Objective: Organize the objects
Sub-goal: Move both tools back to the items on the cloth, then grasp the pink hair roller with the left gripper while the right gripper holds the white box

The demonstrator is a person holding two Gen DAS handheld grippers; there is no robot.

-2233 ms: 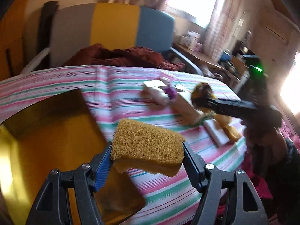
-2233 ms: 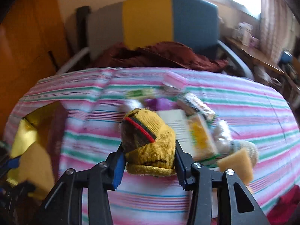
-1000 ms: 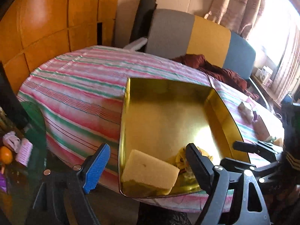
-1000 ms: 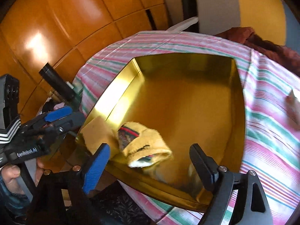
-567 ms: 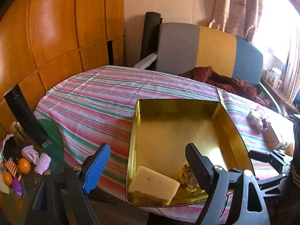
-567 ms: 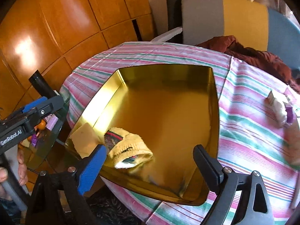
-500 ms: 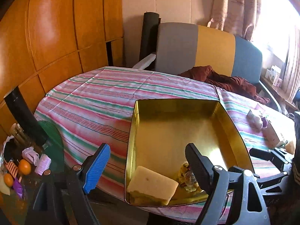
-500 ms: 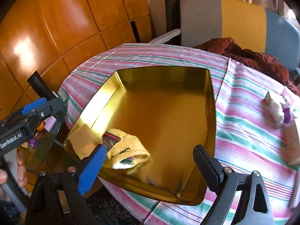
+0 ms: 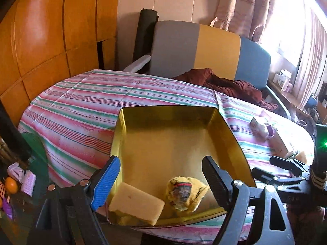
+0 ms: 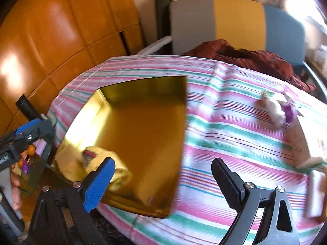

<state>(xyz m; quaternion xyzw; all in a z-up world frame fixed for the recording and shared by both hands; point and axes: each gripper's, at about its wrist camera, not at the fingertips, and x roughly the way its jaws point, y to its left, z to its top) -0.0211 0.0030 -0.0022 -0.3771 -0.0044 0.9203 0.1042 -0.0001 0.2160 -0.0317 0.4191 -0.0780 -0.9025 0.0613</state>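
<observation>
A gold tray point(image 9: 130, 113) is sitting on the striped desk point(image 9: 85, 104), holding a yellow sponge point(image 9: 136, 205) and a knitted yellow sock point(image 9: 185, 192) side by side at its near edge — both the left hand-held gripper point(image 9: 161, 175) and the right hand-held gripper point(image 10: 163, 177) are hanging wide open and empty, the right one's jaws having just been opening.

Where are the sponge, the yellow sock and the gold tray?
sponge point(image 9: 136, 203), left wrist view, top face.
yellow sock point(image 9: 185, 193), left wrist view, its rolled middle.
gold tray point(image 9: 163, 143), left wrist view, bare floor.
</observation>
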